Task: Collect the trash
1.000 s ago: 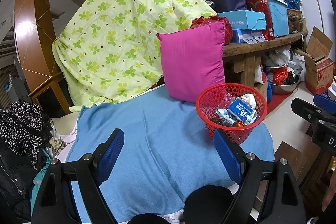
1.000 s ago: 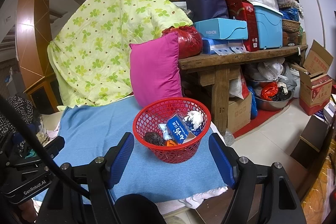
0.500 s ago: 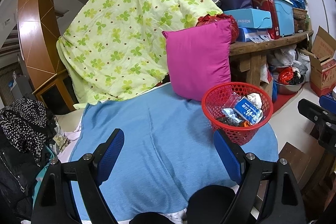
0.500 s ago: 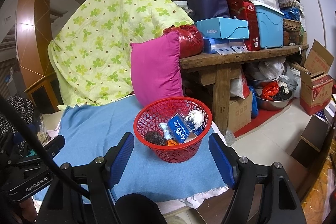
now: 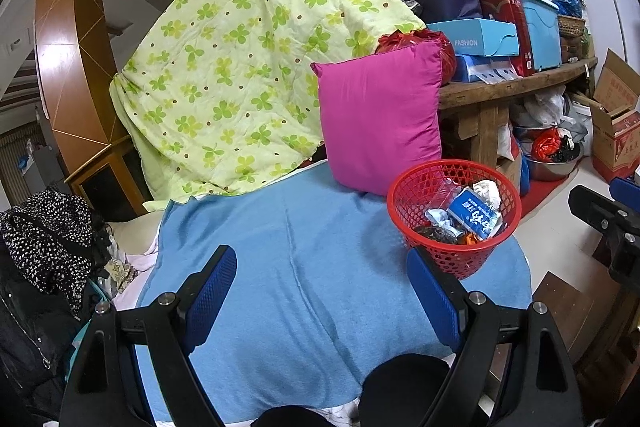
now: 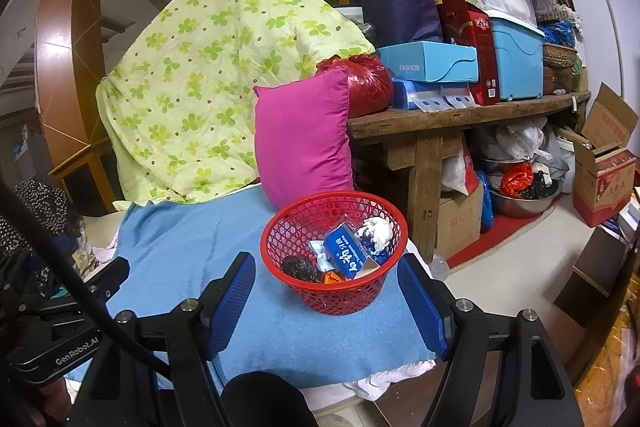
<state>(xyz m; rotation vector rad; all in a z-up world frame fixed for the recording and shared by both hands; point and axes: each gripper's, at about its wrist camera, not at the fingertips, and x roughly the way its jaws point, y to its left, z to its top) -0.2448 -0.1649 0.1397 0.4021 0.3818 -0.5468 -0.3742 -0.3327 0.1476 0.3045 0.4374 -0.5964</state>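
A red mesh basket (image 5: 460,263) stands on the blue blanket (image 5: 300,227), at its right end. Inside lie a blue packet (image 5: 474,215), crumpled white paper (image 6: 376,227), a dark ball-like lump (image 6: 296,267) and other wrappers. My left gripper (image 5: 320,267) hovers open over the blanket, left of the basket, with nothing between its blue pads. My right gripper (image 6: 326,267) is open too, and the basket (image 6: 340,297) sits just beyond its fingertips, apart from them.
A pink cushion (image 5: 380,119) leans behind the basket against a green clover quilt (image 5: 240,67). A wooden bench (image 6: 460,115) stacked with boxes stands to the right, with bowls and cartons beneath. Dark clothes (image 5: 44,247) are piled on the left.
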